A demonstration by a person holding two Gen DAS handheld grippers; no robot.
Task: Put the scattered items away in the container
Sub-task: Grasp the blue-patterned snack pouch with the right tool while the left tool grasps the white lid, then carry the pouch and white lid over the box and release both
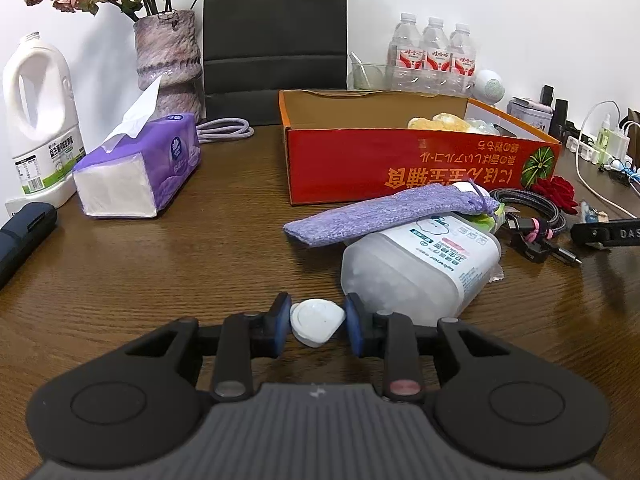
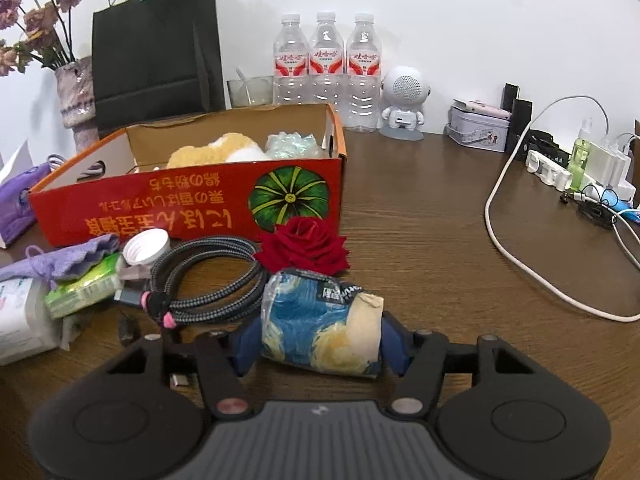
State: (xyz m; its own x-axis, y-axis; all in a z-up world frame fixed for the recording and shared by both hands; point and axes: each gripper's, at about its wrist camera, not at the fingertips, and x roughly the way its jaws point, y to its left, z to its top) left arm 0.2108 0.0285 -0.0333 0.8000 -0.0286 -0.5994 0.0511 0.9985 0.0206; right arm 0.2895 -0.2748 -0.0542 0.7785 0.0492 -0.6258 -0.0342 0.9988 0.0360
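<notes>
My left tool [image 1: 318, 326] pinches a small white cap [image 1: 317, 321] low over the worktop [image 1: 160, 272]; bare wood lies ahead and left, a wipes pack [image 1: 424, 260] just right. My right tool [image 2: 320, 340] clamps a blue-and-yellow roll [image 2: 320, 328], coiled cable [image 2: 216, 276] and red rose [image 2: 304, 248] just beyond. Farther on stands the red box [image 2: 192, 204], its near wall facing me.

Home desk w/ vase [image 1: 167, 54], tissues [image 1: 138, 168], chargers [image 2: 600, 164].
</notes>
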